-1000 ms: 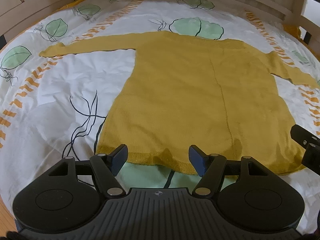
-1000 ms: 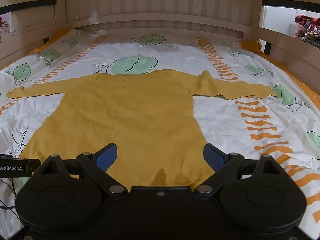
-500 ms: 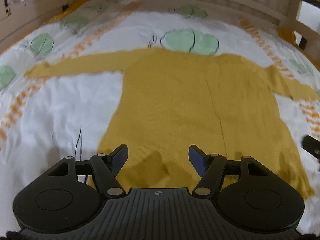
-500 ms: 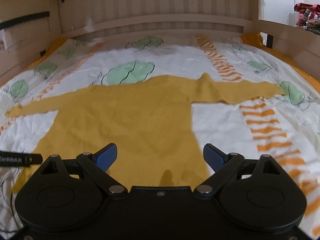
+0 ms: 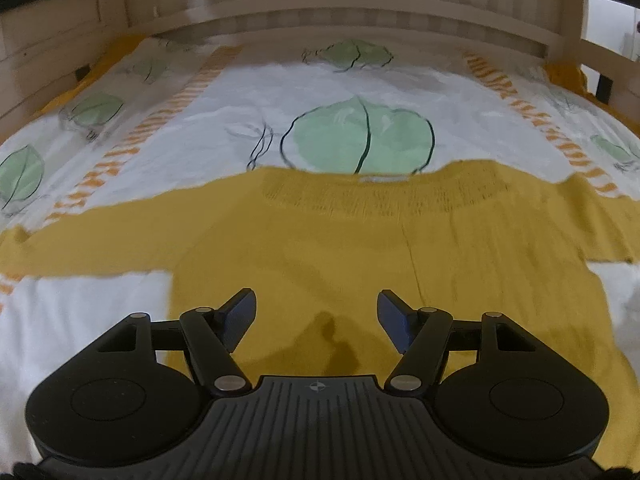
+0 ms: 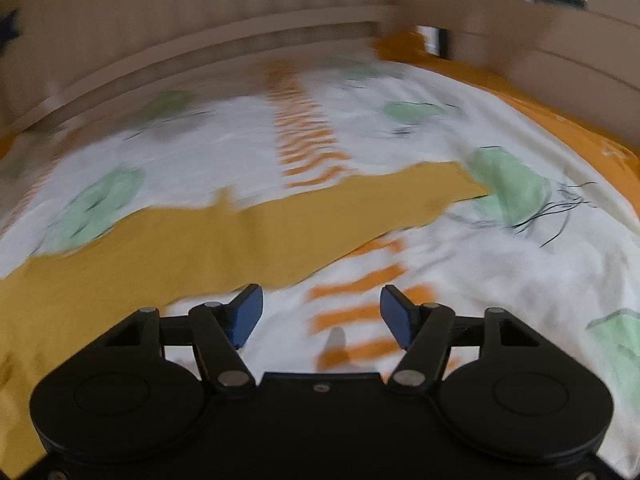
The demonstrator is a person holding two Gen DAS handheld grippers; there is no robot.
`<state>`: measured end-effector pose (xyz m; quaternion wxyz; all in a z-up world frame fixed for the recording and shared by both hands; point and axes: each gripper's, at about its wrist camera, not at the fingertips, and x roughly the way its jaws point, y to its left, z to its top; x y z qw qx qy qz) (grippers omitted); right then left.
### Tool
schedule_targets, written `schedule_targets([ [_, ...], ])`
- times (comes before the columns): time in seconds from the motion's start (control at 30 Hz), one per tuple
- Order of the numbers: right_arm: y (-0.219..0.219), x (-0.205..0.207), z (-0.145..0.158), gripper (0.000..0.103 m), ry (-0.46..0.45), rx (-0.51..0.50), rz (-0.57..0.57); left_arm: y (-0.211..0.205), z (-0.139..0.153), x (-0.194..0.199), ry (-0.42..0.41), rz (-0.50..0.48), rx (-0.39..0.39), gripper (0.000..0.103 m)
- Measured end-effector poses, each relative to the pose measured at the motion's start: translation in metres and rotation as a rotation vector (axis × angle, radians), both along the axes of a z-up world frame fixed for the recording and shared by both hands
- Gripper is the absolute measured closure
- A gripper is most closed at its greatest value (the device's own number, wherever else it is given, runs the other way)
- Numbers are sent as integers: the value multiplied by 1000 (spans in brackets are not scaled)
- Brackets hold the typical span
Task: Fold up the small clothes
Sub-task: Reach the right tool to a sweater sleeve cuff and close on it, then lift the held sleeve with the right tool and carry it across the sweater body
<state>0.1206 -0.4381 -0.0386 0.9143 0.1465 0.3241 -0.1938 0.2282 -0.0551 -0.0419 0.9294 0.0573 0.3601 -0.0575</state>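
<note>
A mustard-yellow knitted long-sleeved sweater [image 5: 400,256] lies flat on the white bedsheet with green leaves and orange stripes [image 5: 360,80], its collar toward the far wooden bed rail [image 5: 360,12]. The left gripper [image 5: 316,312] hangs over the sweater body, jaws wide apart and holding nothing. The right gripper [image 6: 322,312], also spread and empty, is over the sheet just beside one sleeve [image 6: 360,204]; this view is blurred.
</note>
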Motion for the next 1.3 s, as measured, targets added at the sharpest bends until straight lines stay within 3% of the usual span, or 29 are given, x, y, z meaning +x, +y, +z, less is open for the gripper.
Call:
schedule_targets([
  [0.13, -61, 24, -17, 41, 28, 6, -87, -9, -19, 20, -43, 2, 18, 37],
  [0.2, -86, 35, -28, 46, 35, 48, -116, -8, -28, 28, -46, -18, -27, 37],
  [0.33, -121, 50, -46, 46, 12, 128, -176, -2, -49, 40, -30, -46, -115, 37],
  [0.43, -140, 57, -57, 47, -8, 170, -210, -5, -65, 42, -30, -46, -88, 36],
  [0.63, -173, 72, -73, 51, -82, 274, -238, -7, -69, 38, -52, -51, -60, 34],
  [0.73, -186, 76, -79, 60, -119, 340, -275, -6, -71, 40, -50, -49, -66, 33],
  [0.77, -190, 78, -81, 71, -125, 354, -288, -7, -72, 41, -50, -49, -64, 32],
  [0.8, -193, 78, -82, 89, -125, 363, -303, -8, -72, 41, -51, -48, -61, 32],
  [0.87, -197, 78, -84, 95, -110, 363, -321, -9, -74, 42, -50, -49, -56, 32],
  [1.07, -185, 73, -54, 95, -93, 227, -279, -9, -74, 43, -50, -48, -58, 31],
  [1.3, -145, 77, 33, 95, -140, 49, -155, -8, -74, 44, -49, -48, -61, 31],
])
